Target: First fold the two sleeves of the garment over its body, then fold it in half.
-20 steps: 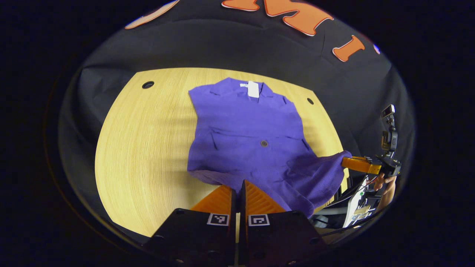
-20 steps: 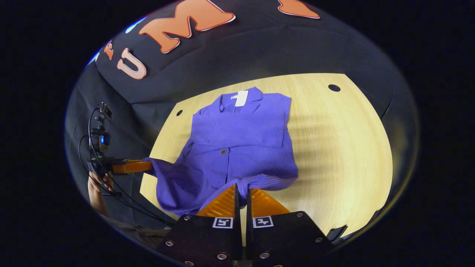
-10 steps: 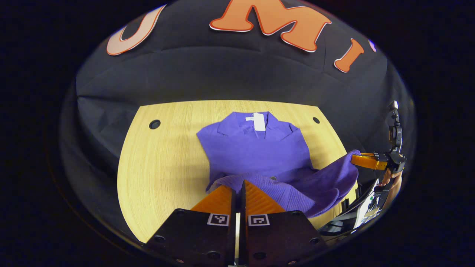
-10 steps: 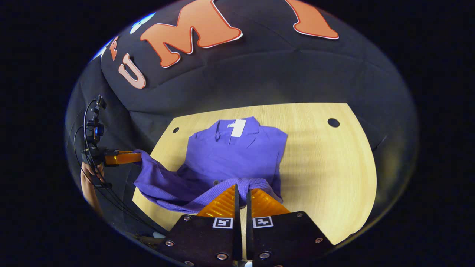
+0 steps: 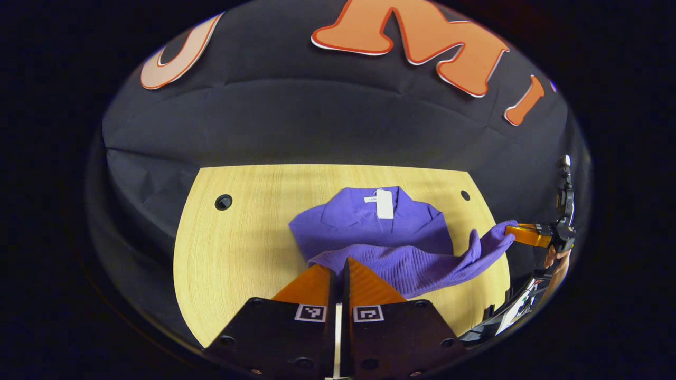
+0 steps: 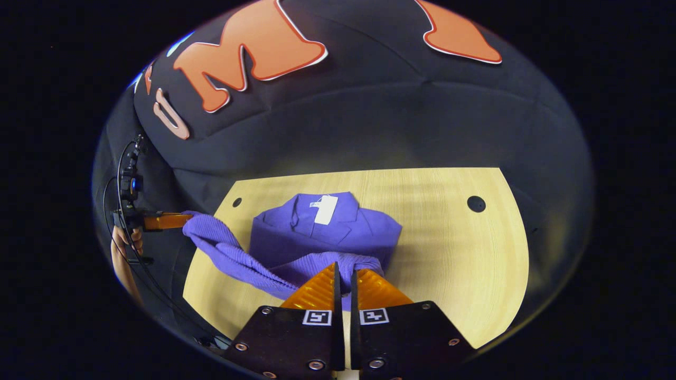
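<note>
A purple garment lies on a pale wooden surface, collar toward the booth wall at 12 o'clock, a white tag at the neck. Its ribbed hem is lifted off the wood and stretched between two grippers, hanging over the lower body. In the left gripper view, the left gripper sits at 6 o'clock, jaws pressed together and pinching one hem corner. At 3 o'clock, the right gripper pinches the other corner, a hand below it. In the right gripper view, the right gripper at 6 o'clock has its jaws closed on the hem, and the left gripper at 9 o'clock holds the far corner. Round holes mark the surface's far corners.
</note>
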The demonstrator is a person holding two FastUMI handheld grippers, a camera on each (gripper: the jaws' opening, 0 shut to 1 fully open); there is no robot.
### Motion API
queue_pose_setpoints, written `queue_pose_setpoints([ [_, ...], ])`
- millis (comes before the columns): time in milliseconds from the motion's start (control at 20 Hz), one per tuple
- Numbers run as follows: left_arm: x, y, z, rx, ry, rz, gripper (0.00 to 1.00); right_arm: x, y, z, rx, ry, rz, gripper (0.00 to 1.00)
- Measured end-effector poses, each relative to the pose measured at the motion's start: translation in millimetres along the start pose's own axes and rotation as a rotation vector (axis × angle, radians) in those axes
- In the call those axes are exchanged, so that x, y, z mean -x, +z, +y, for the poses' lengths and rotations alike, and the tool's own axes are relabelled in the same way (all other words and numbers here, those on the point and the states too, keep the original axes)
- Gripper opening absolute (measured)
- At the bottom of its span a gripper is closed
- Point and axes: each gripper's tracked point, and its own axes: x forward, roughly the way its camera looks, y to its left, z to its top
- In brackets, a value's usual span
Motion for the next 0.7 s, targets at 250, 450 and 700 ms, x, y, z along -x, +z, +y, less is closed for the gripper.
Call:
queue_pose_setpoints([
  [250, -31.9, 30.4, 9.2, -0.007, 0.019, 0.027, 0.05, -34.4, 23.8, -13.8, -0.022, 0.004, 0.023, 0.05],
  [450, -60.9, 46.1, 11.1, -0.057, 0.047, 0.05, 0.05, -60.1, 35.2, -18.7, -0.015, 0.005, 0.05, 0.05],
  [700, -98.0, 74.4, 31.1, -0.047, 0.127, 0.001, 0.09, -96.7, 64.0, -30.1, -0.085, -0.033, 0.011, 0.1],
])
